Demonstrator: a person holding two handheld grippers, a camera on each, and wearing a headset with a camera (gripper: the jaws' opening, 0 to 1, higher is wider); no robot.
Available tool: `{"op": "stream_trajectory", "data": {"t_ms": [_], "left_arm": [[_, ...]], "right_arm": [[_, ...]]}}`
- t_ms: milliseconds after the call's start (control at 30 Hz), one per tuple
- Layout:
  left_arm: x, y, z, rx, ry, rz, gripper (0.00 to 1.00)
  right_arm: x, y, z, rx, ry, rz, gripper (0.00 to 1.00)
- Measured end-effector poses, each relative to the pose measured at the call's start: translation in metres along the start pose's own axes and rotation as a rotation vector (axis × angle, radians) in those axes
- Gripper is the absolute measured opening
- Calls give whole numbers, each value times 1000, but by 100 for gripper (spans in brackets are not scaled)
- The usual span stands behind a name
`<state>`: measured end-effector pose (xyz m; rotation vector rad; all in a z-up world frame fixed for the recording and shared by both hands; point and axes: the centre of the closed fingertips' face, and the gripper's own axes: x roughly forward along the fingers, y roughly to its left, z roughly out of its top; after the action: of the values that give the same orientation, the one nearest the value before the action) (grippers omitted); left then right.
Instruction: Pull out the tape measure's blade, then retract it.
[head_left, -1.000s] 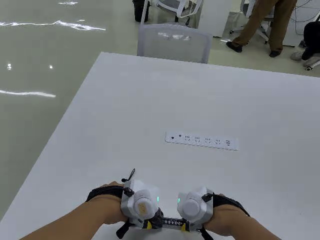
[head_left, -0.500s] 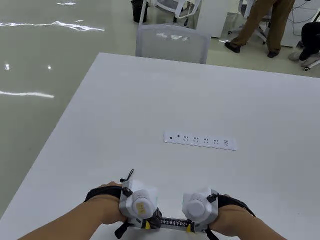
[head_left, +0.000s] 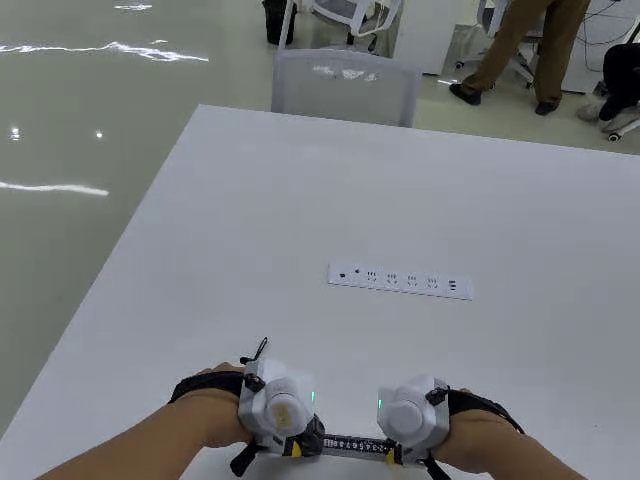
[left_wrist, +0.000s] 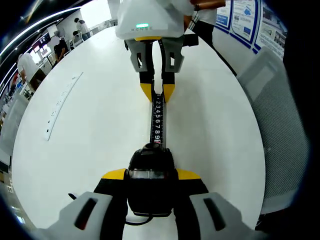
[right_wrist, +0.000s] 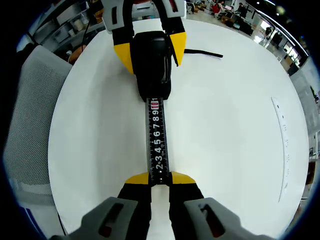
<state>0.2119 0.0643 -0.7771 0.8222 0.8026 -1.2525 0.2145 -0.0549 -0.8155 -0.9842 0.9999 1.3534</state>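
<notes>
The left gripper (left_wrist: 151, 176) has its yellow-tipped jaws clamped on either side of the black tape measure (left_wrist: 151, 172), which sits squarely between them. From the mouth of the case a short run of blade (right_wrist: 157, 131) comes out straight and flat, its printed numbers facing up. It reaches across to the right gripper (right_wrist: 159, 179), whose jaws are pressed together on the blade's free end. The two grippers face each other tip to tip, near one another, with only that bit of blade between them. All of this sits low over the near edge of the white table (head_left: 300, 200), though I can't tell whether the case touches the surface. A thin black strap (right_wrist: 202, 52) trails from the case across the tabletop. Farther out, well apart from the hands, a white power strip (head_left: 400, 281) lies flat in the middle of the table. A grey mesh chair (head_left: 345, 88) stands at the far edge.
</notes>
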Motion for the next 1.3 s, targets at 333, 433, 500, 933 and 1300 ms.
{"op": "stream_trajectory", "data": {"t_ms": [333, 433, 500, 933, 1300], "left_arm": [[-3, -1, 3, 0, 1, 0, 30], [-1, -1, 2, -2, 0, 0, 30], [-1, -1, 1, -2, 0, 0, 30], [2, 1, -2, -4, 1, 4, 30], [3, 2, -3, -4, 1, 4, 30]], "right_arm": [[-7, 0, -9, 9, 8, -2, 11], [-8, 0, -10, 8, 6, -6, 11], [-8, -1, -11, 11, 5, -7, 11], [-9, -2, -18, 11, 17, -9, 11], [-11, -2, -28, 19, 27, -12, 11]]}}
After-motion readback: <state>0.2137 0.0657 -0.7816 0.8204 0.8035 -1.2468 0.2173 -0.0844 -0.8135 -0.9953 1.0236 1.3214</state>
